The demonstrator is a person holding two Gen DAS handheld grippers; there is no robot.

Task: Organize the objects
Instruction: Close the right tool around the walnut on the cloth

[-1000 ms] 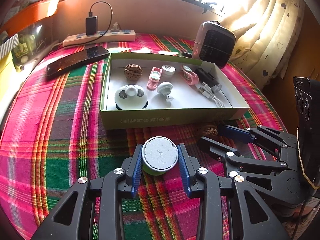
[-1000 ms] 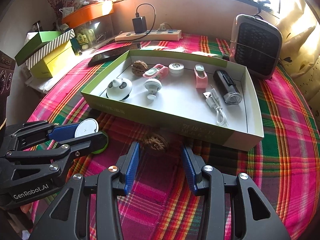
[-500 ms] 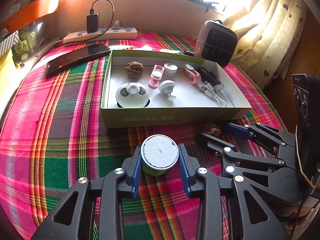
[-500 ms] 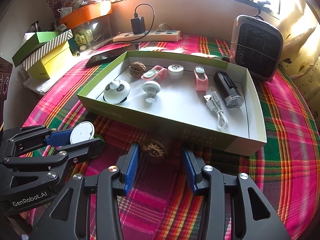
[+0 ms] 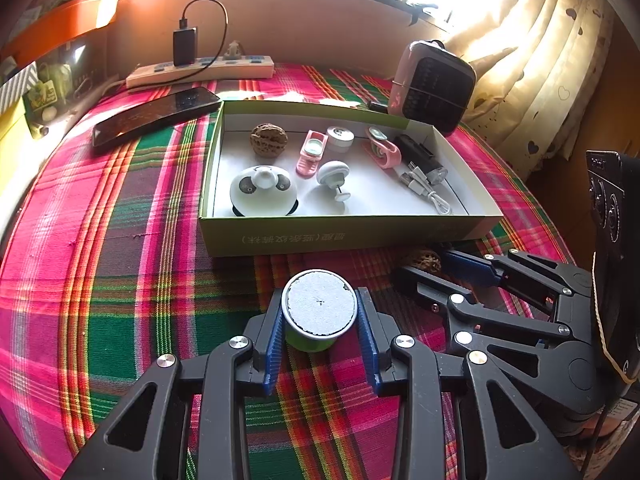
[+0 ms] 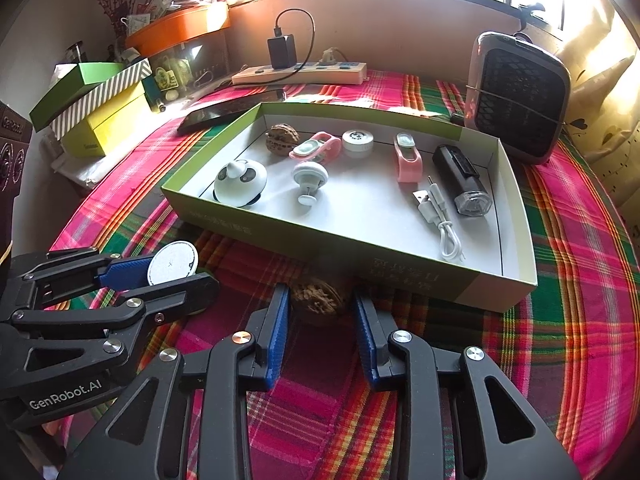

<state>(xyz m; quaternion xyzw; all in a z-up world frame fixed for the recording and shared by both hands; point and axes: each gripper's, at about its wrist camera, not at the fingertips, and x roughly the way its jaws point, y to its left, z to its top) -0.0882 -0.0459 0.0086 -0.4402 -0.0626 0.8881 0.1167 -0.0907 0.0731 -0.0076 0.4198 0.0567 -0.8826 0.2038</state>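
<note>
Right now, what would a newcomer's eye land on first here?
The open green box of small gadgets in the middle of the bright plaid tablecloth. In front of it, the left gripper clamps a round green container, and the right gripper, just closing, brackets a walnut.

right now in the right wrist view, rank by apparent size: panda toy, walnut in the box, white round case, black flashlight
1. black flashlight
2. panda toy
3. walnut in the box and white round case look alike, no ranking.
</note>
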